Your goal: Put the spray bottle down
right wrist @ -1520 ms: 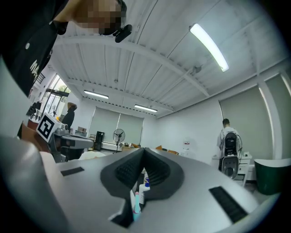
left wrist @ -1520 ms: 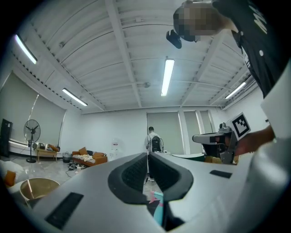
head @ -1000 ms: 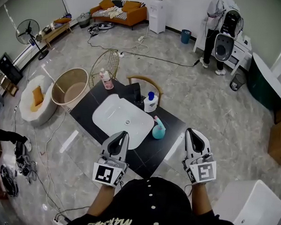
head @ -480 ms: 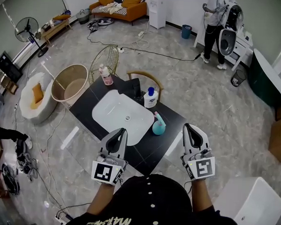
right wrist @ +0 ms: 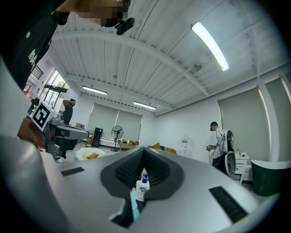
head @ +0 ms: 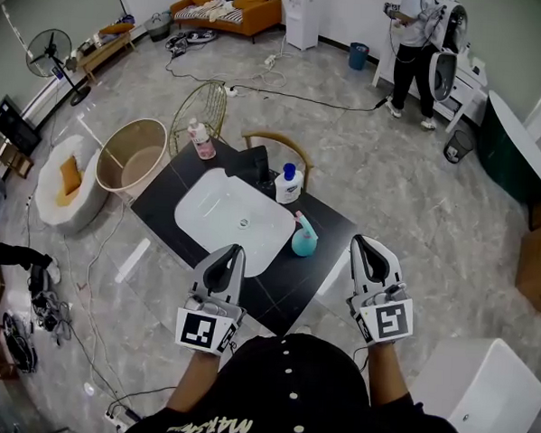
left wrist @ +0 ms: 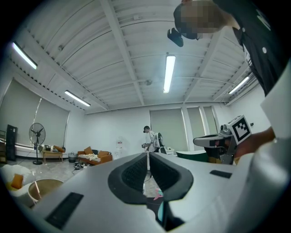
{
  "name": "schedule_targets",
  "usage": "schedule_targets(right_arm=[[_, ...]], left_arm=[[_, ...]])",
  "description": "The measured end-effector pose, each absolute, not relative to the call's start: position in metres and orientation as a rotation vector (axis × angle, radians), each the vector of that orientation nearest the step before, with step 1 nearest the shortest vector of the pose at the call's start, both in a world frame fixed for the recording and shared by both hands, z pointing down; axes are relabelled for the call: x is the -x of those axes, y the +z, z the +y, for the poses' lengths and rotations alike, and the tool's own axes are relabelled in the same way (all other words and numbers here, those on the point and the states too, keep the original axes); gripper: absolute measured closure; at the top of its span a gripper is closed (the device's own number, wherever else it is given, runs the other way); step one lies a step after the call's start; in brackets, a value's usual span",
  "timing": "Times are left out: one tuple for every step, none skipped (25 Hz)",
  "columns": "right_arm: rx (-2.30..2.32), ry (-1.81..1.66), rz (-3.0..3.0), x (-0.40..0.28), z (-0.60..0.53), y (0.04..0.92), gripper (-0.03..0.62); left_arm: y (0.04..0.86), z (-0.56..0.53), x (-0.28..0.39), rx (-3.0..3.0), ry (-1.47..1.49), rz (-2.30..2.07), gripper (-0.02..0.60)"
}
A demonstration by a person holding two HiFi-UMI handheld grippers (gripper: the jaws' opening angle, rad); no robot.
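The teal spray bottle with a pink trigger stands upright on the black table, just right of the white sink basin. Neither gripper touches it. My left gripper hovers over the table's near edge by the basin, jaws shut and empty. My right gripper is held off the table's right corner, also shut and empty. In the left gripper view the bottle peeks out below the closed jaws. The right gripper view shows the bottle low between its closed jaws.
A white pump bottle with a blue cap and a pink bottle stand along the table's far side. A wooden chair, a wire basket and a round tub sit beyond. A white box is at lower right.
The spray bottle stays put on the table and both grippers hold their place, still shut. Only the head view has shifted a little.
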State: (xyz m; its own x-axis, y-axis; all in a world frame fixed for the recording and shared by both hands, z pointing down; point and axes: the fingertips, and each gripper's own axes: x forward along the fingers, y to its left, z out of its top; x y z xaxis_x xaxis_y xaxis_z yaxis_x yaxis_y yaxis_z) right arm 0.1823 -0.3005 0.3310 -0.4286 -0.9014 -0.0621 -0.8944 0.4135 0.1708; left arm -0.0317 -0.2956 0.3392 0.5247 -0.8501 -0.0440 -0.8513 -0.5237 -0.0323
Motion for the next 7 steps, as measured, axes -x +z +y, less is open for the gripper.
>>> schedule_targets(right_arm=[[-1.656, -0.276, -2.608, -0.1820, -0.3004, 0.3311, 0.599], [-1.655, -0.275, -2.608, -0.1818, -0.3004, 0.3312, 0.599], [-1.653, -0.275, -2.609, -0.1815, -0.3004, 0.3312, 0.599], [-1.651, -0.275, -2.609, -0.1812, -0.3004, 0.3311, 0.599], [-1.649, -0.275, -2.610, -0.1808, -0.3004, 0.3308, 0.599], [-1.647, -0.276, -2.611, -0.1805, -0.3005, 0.3305, 0.599], [-1.645, -0.278, -2.612, -0.1801, -0.3006, 0.3301, 0.599]], left_arm=[[0.3393, -0.2954, 0.0317, 2.700, 0.036, 1.508, 0.558], [0.3393, -0.2951, 0.0317, 2.701, 0.037, 1.508, 0.558], [0.3394, -0.2949, 0.0316, 2.701, 0.038, 1.508, 0.558], [0.3394, -0.2946, 0.0315, 2.701, 0.039, 1.509, 0.557], [0.3395, -0.2942, 0.0314, 2.701, 0.039, 1.509, 0.558], [0.3396, -0.2940, 0.0312, 2.701, 0.039, 1.510, 0.558], [0.3396, -0.2937, 0.0311, 2.700, 0.039, 1.510, 0.558]])
